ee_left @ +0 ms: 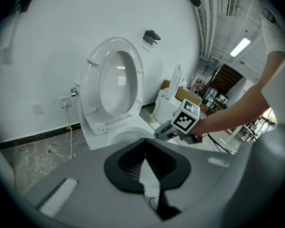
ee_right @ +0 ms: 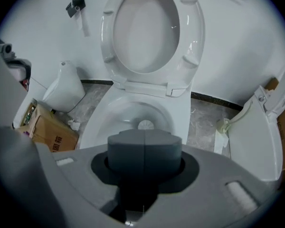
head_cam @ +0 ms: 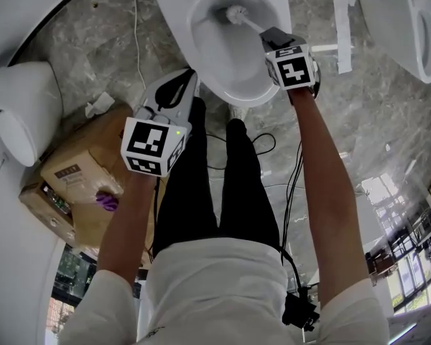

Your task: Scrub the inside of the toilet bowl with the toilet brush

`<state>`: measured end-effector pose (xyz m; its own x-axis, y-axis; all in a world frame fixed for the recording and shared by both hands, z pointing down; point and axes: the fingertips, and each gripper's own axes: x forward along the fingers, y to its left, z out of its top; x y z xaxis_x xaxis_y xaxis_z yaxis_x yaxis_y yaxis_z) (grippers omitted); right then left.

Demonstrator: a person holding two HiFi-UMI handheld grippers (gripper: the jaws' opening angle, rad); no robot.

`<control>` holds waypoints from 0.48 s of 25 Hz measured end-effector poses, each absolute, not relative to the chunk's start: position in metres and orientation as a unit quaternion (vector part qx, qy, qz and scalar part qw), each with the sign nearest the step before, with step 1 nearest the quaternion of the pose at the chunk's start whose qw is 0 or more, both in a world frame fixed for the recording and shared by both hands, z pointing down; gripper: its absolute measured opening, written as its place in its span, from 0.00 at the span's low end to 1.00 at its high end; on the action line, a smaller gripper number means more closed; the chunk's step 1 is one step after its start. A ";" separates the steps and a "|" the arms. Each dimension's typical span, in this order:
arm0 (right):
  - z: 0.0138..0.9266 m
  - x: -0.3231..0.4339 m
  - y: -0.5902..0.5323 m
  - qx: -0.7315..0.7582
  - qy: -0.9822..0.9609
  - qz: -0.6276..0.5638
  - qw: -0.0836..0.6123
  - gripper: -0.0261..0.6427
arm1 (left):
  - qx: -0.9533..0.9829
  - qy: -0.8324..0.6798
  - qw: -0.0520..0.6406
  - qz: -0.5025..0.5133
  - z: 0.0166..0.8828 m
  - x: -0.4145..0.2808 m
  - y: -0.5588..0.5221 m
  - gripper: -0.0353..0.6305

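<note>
The scrubbing looks to be under way rather than finished. The right gripper (head_cam: pixel 273 38) has its jaws closed on the handle of the toilet brush (head_cam: pixel 235 13). In the head view the handle slants from those jaws down into the toilet bowl (head_cam: pixel 248 95). The bristle head lies low against the inner wall on the far side from the person. In the right gripper view the same round head shows just past the closed jaws, near the bottom of the basin.

The left gripper (head_cam: pixel 187 81) hangs apart from the work, near the front rim and above the person's leg. In its own view its jaws are dark and hard to read. They seem drawn together, with nothing between them.

The seat (ee_right: pixel 152 32) is tipped up against the wall, so the bowl is fully open to the brush. The porcelain looks evenly white, so nothing shows which parts are already scrubbed. By my reading, the near wall, the sides and the band under the rim are left to go round. A cardboard box (head_cam: pixel 79 171) sits on the floor to the person's left, well clear.
</note>
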<state>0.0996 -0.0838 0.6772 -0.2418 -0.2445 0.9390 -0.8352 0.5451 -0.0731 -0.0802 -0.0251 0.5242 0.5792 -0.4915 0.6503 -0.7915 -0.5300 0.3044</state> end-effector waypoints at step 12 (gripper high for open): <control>0.687 0.073 -0.110 0.399 -0.728 0.326 0.451 0.25 | 0.832 -0.388 0.300 0.260 0.526 -0.097 -0.033 0.04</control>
